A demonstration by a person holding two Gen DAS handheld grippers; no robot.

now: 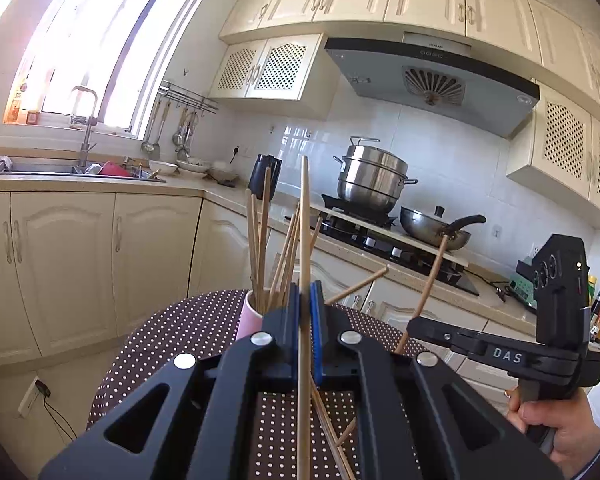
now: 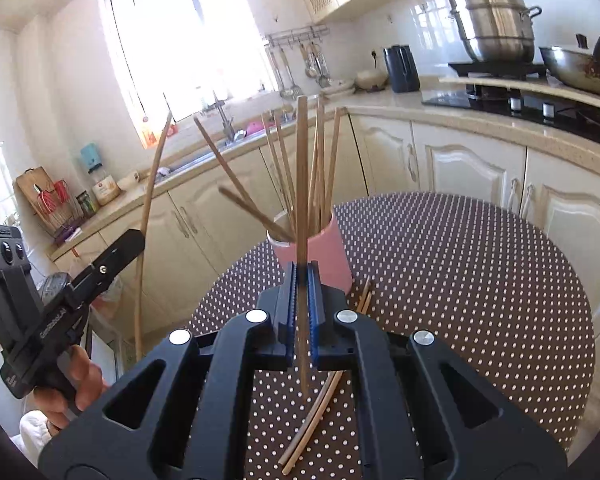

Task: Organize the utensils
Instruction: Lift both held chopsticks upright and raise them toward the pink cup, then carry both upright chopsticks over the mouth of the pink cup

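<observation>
Right wrist view: the pink cup (image 2: 312,248) stands at frame centre on the dotted table (image 2: 480,280), already holding a bundle of chopsticks (image 2: 320,168), so I judge the sorting well along. My right gripper (image 2: 301,304) has its pads pinched on 1 upright chopstick (image 2: 302,184) just in front of the cup. At least 4 loose sticks (image 2: 316,412) lie on the cloth at lower centre and beside the cup's base; these are left to do. In the left wrist view, my left gripper (image 1: 305,320) is clamped on 1 chopstick (image 1: 305,220) too, standing at frame centre, the cup (image 1: 248,316) just to its left. Both held sticks are not yet dropped in.
</observation>
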